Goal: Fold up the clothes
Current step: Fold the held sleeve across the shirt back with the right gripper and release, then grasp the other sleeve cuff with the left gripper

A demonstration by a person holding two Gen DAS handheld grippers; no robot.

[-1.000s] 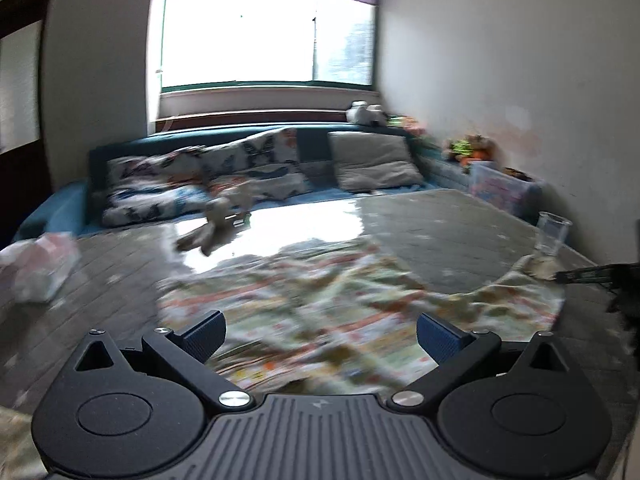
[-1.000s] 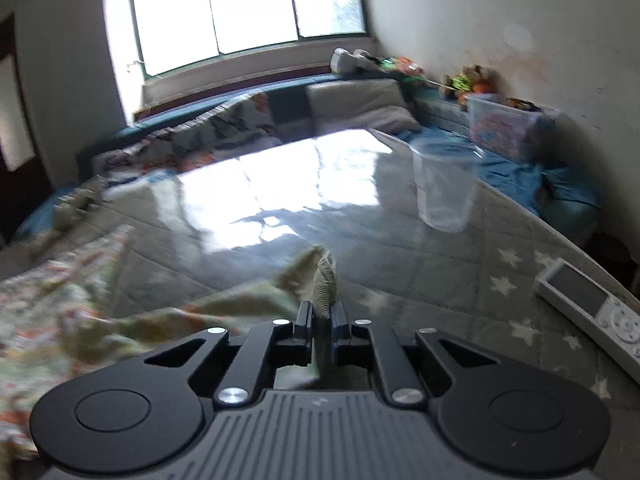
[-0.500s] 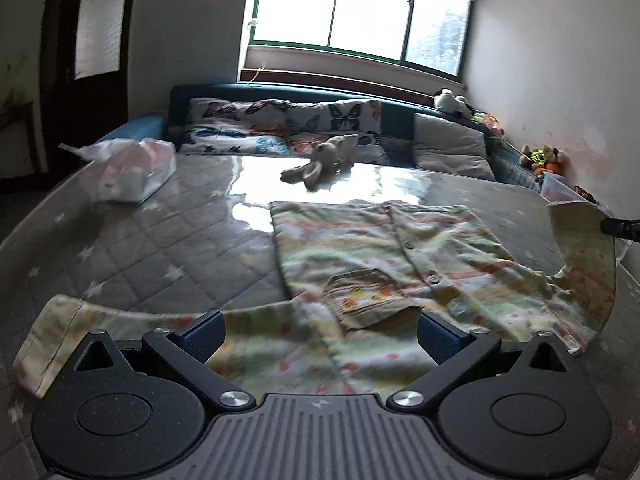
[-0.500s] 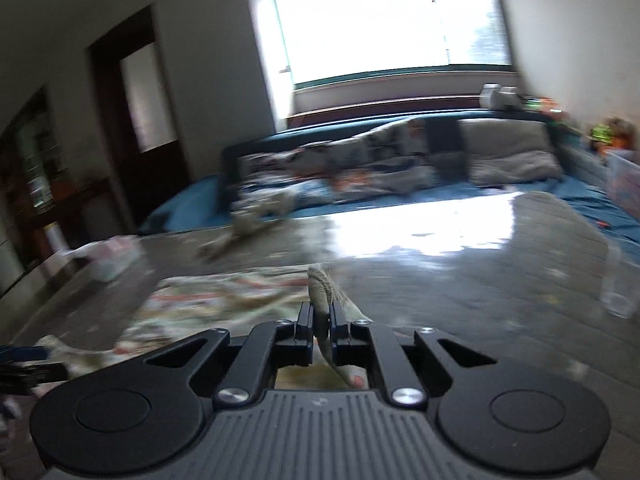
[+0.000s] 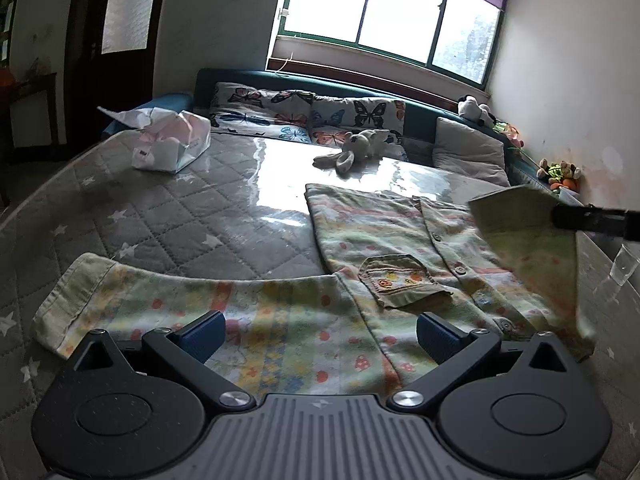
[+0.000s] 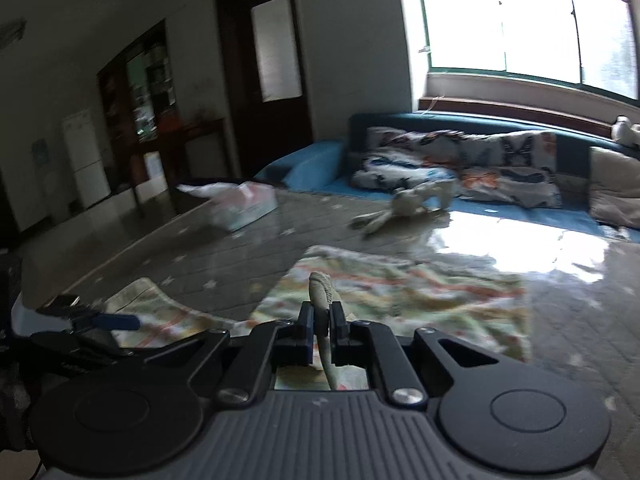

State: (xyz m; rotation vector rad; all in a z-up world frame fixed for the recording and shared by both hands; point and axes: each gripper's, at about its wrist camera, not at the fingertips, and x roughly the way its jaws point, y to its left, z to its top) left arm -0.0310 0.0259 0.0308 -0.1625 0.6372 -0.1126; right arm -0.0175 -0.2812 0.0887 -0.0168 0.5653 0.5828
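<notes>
1. The left wrist camera sits just behind the left gripper [image 5: 320, 334], low over the desk [image 5: 172, 220], looking forward along its fingers across the patterned shirt [image 5: 400, 240] toward the sofa [image 5: 416, 120] and window [image 5: 396, 12].
2. The right wrist camera rides behind the right gripper [image 6: 321, 330], also low and close to the cloth, facing toward the room's dark doorway [image 6: 272, 60].
3. Both views share the shirt, the tissue pack [image 5: 168, 144], the plush rabbit [image 5: 356, 148] and the sofa; each catches the other gripper at its edge.
</notes>
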